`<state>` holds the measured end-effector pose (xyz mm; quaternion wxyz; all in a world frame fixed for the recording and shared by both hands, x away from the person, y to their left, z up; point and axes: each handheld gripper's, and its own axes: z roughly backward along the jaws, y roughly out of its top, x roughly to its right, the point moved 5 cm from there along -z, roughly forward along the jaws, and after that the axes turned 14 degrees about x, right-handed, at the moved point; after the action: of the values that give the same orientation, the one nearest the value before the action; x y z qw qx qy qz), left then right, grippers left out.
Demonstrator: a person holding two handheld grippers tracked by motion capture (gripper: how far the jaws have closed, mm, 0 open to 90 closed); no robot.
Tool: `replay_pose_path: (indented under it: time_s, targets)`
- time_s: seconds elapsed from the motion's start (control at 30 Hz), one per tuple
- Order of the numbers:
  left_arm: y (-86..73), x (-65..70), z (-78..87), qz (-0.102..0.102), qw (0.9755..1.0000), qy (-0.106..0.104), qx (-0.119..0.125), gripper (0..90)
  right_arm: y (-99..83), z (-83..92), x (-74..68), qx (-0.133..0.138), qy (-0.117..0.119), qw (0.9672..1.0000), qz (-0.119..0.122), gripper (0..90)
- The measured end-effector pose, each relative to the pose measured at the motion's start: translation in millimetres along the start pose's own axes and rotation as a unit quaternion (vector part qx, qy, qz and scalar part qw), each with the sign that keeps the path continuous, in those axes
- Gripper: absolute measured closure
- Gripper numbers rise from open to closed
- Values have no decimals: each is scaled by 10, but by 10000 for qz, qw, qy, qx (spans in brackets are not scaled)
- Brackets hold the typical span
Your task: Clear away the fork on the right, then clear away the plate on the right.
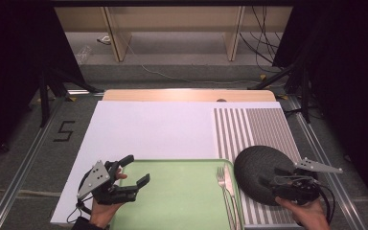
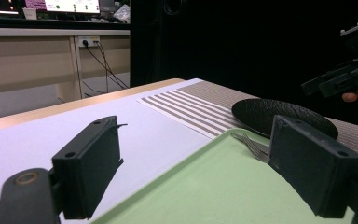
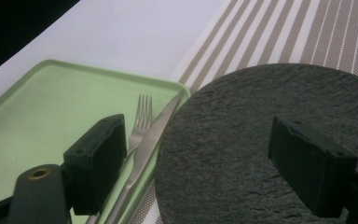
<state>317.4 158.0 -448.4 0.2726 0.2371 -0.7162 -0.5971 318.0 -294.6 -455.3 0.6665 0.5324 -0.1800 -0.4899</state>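
A round black slate plate [image 1: 258, 167] [image 3: 242, 140] lies on the striped placemat [image 1: 254, 129], its left rim right by the green tray [image 1: 172, 191]. A fork [image 1: 221, 181] [image 3: 140, 116] and a knife [image 1: 230, 184] [image 3: 156, 133] lie side by side along the tray's right edge. My right gripper [image 1: 280, 178] [image 3: 196, 140] hovers open over the plate's near half, nothing between its jaws. My left gripper [image 1: 136, 171] [image 2: 191, 140] is open over the tray's left end, holding nothing. In the left gripper view, the plate [image 2: 270, 114], fork [image 2: 254, 142] and right gripper [image 2: 345, 77] show across the tray [image 2: 205, 186].
A white sheet [image 1: 148, 129] covers the table to the left of the placemat, with a wooden strip [image 1: 187, 95] along the far edge. Dark stands and cables sit on the floor beyond the table. Metal rails run along both sides.
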Motion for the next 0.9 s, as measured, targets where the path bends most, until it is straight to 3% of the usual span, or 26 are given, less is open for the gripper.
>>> replay_pose_path:
  time_s: [0.33, 0.9]
  targets:
    - [-5, -1, -5, 8, 10000, -5, -15, 161, -63, 54, 62, -115, -102, 9998, -89, 201]
    - [-12, 0, -15, 5, 10000, -5, -44, 161, -145, 196, 234, -185, -353, 9982, -451, 200]
